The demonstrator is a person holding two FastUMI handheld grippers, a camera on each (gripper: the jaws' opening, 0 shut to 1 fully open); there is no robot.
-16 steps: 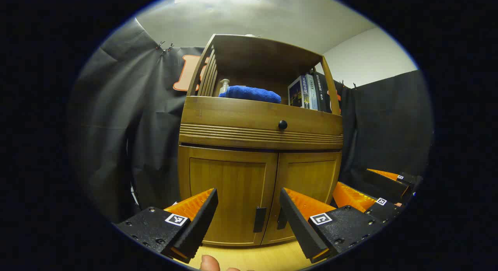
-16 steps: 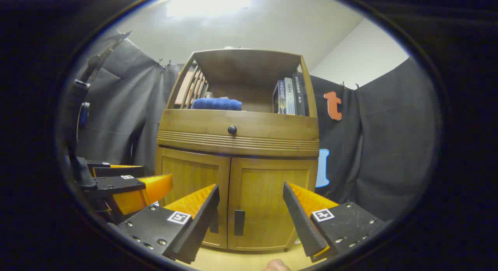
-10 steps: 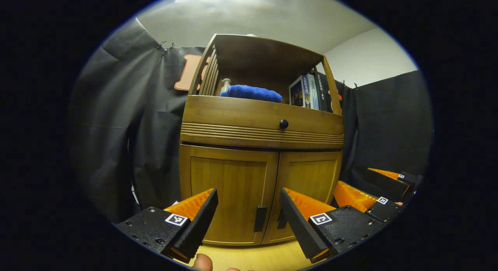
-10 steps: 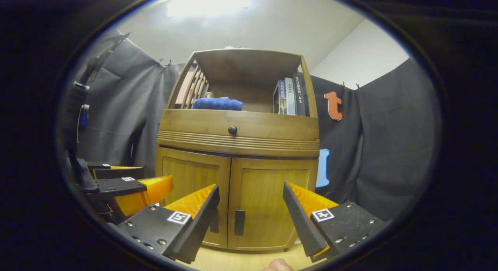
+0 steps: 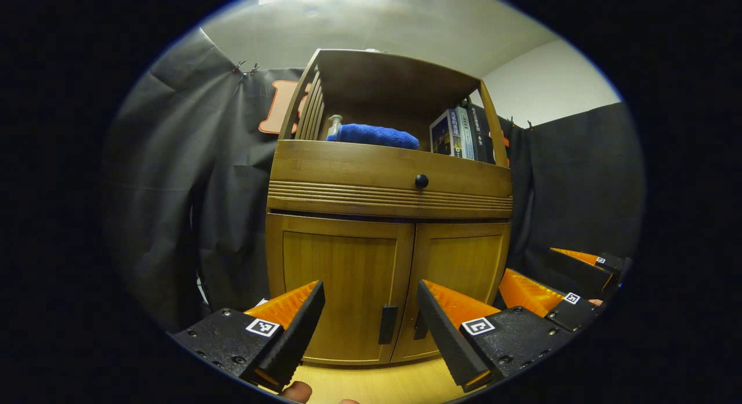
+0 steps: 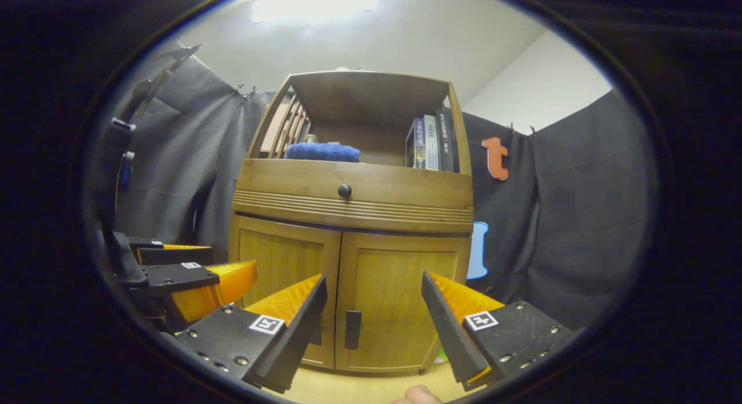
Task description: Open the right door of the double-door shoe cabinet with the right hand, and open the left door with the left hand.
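Note:
A wooden shoe cabinet (image 5: 388, 207) (image 6: 353, 207) stands ahead with both lower doors closed. In the left gripper view, the left door (image 5: 339, 288) carries a dark handle (image 5: 387, 324) and the right door (image 5: 458, 276) a second handle (image 5: 419, 326). My left gripper (image 5: 371, 308) is open, short of the doors, with the left handle between its fingers. The right gripper (image 5: 556, 276) shows farther right. In the right gripper view, my right gripper (image 6: 374, 302) is open before the right door (image 6: 400, 305), its handle (image 6: 352, 330) just left of centre. The left gripper (image 6: 191, 273) sits at left.
Above the doors is a drawer with a round black knob (image 5: 421, 181) (image 6: 345, 190). The open shelf holds a folded blue towel (image 5: 374, 135) (image 6: 322, 152) and upright books (image 5: 458, 134) (image 6: 429, 142). Black cloth hangs on both sides. A light wooden floor (image 5: 382, 384) lies below.
Both views have shifted slightly, so the cabinet sits a touch higher in each frame. Both grippers stay open and the doors stay closed.

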